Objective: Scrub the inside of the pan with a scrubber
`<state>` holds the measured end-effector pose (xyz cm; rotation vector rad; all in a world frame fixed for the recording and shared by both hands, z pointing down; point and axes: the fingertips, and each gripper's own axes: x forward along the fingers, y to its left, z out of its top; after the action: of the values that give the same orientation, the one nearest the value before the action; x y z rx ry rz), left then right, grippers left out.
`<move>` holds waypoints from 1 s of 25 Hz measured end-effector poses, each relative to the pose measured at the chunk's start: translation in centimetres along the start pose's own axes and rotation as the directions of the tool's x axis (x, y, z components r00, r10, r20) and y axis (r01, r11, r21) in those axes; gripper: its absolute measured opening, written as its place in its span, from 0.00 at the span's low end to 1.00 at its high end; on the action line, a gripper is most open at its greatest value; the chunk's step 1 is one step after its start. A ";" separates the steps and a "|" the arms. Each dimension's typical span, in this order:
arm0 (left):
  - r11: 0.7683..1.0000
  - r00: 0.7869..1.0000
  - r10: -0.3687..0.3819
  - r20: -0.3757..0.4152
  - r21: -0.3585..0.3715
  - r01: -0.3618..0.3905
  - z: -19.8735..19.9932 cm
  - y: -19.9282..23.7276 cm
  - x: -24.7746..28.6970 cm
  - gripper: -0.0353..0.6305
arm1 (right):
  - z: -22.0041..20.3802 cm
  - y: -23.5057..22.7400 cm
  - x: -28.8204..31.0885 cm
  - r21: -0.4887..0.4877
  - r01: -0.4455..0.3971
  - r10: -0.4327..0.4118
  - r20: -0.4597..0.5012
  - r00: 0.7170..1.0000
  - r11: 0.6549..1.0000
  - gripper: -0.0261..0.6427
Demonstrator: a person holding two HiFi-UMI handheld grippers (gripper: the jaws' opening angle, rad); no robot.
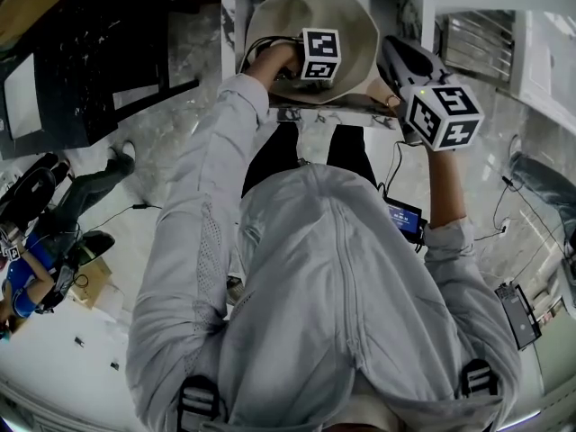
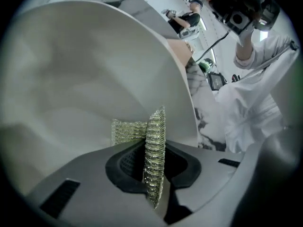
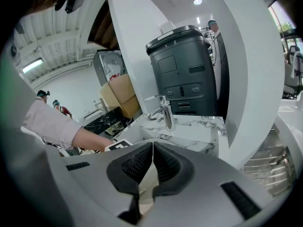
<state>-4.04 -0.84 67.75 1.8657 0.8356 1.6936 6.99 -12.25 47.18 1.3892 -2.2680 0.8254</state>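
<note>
The left gripper (image 2: 150, 171) reaches into the cream pan (image 2: 94, 79), which sits in the sink of the marble worktop (image 3: 199, 126). Its fingers pinch a silvery mesh scrubber (image 2: 155, 131) standing against the pan's inner wall. The right gripper (image 3: 152, 162) is held up beside the pan, its 2 fingers pressed together on nothing.

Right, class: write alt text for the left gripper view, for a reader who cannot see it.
The left gripper has its fingers shut on a silvery mesh scrubber, held inside a pale pan. Beyond its rim, a white sleeve and marble counter.
</note>
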 end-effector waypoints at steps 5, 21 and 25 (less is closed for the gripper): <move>0.999 0.974 0.033 -0.223 -0.023 -0.039 -3.7 0.6 0.2 0.16 | -0.3 0.3 0.2 0.000 -0.005 0.005 -0.005 1.000 1.000 0.09; 0.842 0.845 0.455 -0.280 -0.173 -0.511 -7.4 11.8 -5.6 0.16 | -1.1 -1.3 -0.9 0.018 0.027 -0.027 -0.008 1.000 0.999 0.09; 0.763 0.801 0.575 -0.170 -0.242 -0.599 -5.7 15.0 -7.5 0.16 | -1.2 -2.0 -1.2 0.027 0.036 -0.036 -0.011 0.999 0.999 0.09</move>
<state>-8.24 -16.96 73.82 1.9738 -0.0157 2.1339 9.32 -11.32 48.03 1.4300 -2.2257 0.8525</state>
